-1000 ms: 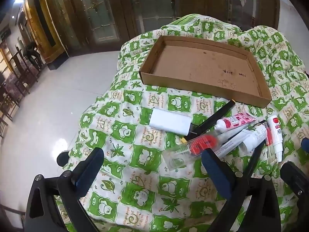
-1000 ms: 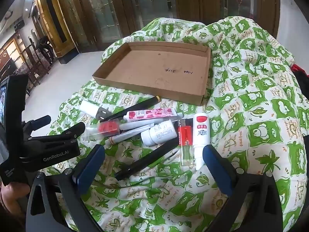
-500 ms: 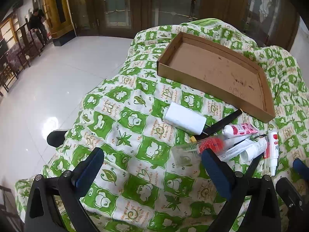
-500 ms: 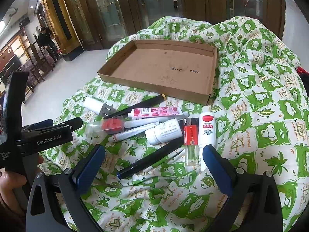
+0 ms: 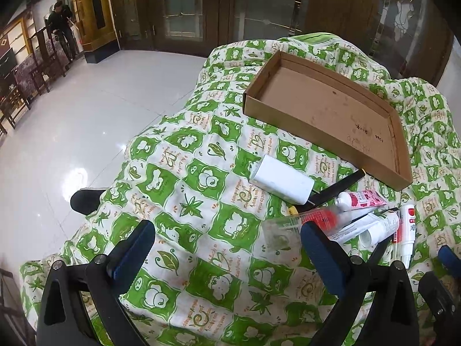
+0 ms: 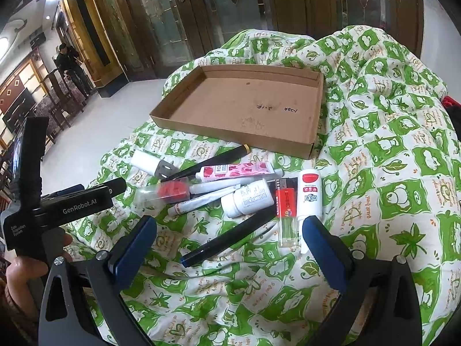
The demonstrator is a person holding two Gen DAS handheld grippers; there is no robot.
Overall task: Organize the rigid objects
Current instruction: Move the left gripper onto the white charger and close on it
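An empty shallow cardboard tray [image 6: 315,121] [image 5: 400,150] lies at the back of a table under a green patterned cloth. In front of it lies a cluster of small items: a white charger block [image 5: 281,179] [image 6: 145,160], a pink tube [image 6: 236,170], a clear case with a red part [image 6: 170,191], a white bottle [image 6: 247,198], a red lighter [image 6: 286,210], a white red-capped tube [image 6: 309,199] and two black pens [image 6: 227,239]. My left gripper [image 5: 227,249] is open and empty, left of the cluster. My right gripper [image 6: 229,245] is open and empty, hovering just in front of the cluster.
The cloth [image 6: 389,158] bunches up at the right and back. White tiled floor [image 5: 72,121] drops away to the left. Wooden chairs [image 5: 43,57] and a person [image 5: 62,26] stand far left. Glass doors are behind. The left gripper body [image 6: 66,204] shows in the right wrist view.
The left gripper has swung left and back, so the cluster and tray now sit further right in its view. The right gripper has crept slightly closer to the items.
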